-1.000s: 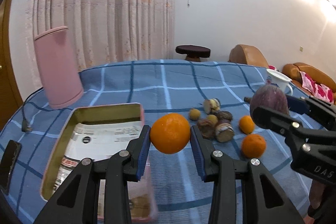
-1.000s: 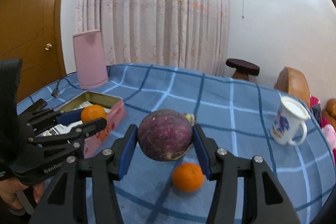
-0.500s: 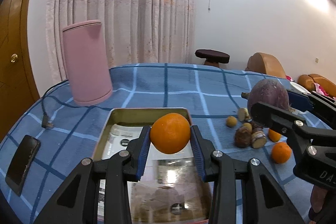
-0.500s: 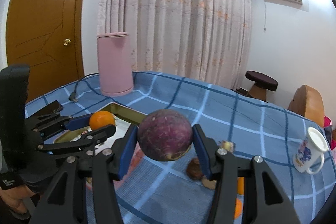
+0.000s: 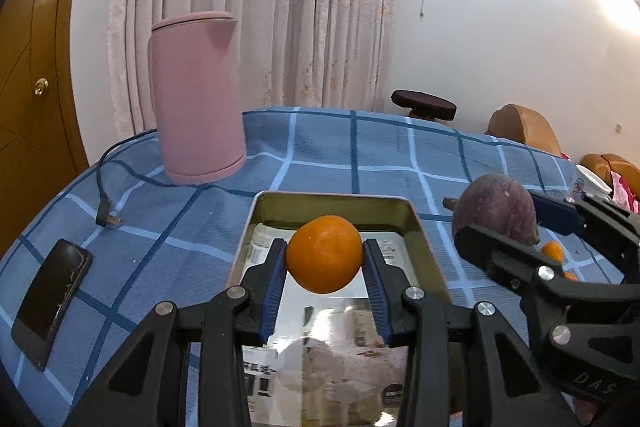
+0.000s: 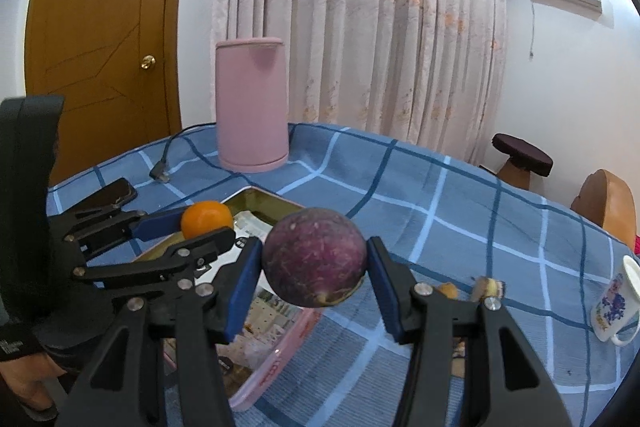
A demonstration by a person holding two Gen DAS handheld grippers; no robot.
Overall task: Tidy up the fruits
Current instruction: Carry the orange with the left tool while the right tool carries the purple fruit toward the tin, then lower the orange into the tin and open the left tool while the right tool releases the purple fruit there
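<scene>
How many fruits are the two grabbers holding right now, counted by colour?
Orange fruit: 1
Purple fruit: 1
Total: 2

Left gripper [image 5: 325, 261] clamped on orange [image 5: 324, 253]; right gripper [image 6: 315, 263] clamped on purple fruit [image 6: 314, 257], both angled downward.

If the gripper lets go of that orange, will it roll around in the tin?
Probably a little. The orange is round and smooth-skinned, so it should roll once the left gripper releases it. The tin has raised walls, which would likely stop it. It also looks firm: the pads pinch only its sides and it keeps its shape.
</scene>
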